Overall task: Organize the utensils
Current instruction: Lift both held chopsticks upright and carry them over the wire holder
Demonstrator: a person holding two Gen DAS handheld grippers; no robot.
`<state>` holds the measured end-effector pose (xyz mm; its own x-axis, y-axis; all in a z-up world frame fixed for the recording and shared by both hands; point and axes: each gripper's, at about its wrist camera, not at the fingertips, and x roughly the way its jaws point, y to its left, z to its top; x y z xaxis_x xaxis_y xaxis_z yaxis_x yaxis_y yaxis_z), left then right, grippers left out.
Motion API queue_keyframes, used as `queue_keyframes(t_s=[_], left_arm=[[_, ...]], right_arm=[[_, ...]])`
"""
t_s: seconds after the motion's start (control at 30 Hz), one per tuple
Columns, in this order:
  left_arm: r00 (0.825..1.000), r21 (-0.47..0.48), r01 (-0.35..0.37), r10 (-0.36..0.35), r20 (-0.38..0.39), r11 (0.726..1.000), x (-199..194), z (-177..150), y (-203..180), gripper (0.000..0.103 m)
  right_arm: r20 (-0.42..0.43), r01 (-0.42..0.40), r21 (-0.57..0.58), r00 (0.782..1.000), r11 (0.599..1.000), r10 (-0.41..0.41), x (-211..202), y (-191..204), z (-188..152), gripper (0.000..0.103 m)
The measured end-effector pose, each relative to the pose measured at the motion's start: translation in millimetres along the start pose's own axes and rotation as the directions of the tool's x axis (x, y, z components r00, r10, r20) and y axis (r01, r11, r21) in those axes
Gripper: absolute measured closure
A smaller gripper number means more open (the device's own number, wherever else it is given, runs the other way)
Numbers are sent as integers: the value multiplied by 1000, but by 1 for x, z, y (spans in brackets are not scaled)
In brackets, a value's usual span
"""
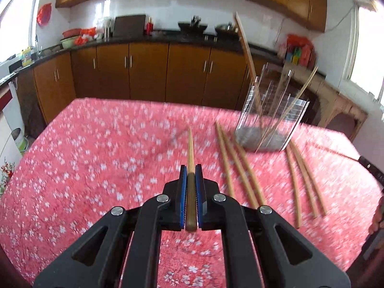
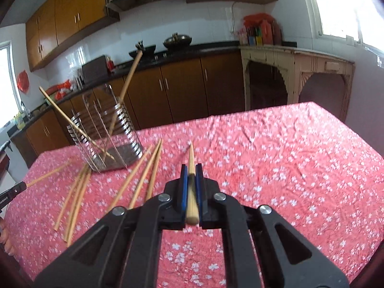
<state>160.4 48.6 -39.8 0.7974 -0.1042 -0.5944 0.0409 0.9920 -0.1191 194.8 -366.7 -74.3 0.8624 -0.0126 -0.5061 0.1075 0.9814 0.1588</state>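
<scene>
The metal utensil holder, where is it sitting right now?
The metal utensil holder stands on the red floral tablecloth near its far edge, left in the right wrist view and right in the left wrist view, loose chopsticks lying just before it.

Table point(image 2: 288, 168): covered edge to edge by a red cloth point(image 1: 96, 168) printed with small white blossoms. On the cloth: one metal slatted utensil holder point(image 2: 108, 139), upright, with sticks leaning inside; beside it two loose groups of wooden chopsticks point(image 2: 144, 180), lying flat, roughly three to a group, the second group point(image 2: 74, 196) nearer the table's edge.
</scene>
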Motion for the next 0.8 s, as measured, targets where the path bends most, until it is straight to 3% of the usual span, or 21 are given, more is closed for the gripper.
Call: queue_keyframes(t_s=[0.33, 0.8], left_arm=[[982, -57, 41, -29, 189, 998, -43, 34, 3, 96], [978, -48, 25, -14, 208, 999, -45, 49, 0, 96]], right_arm=[[162, -64, 22, 985, 998, 60, -35, 1, 35, 95], [197, -68, 1, 978, 998, 66, -46, 12, 57, 95]])
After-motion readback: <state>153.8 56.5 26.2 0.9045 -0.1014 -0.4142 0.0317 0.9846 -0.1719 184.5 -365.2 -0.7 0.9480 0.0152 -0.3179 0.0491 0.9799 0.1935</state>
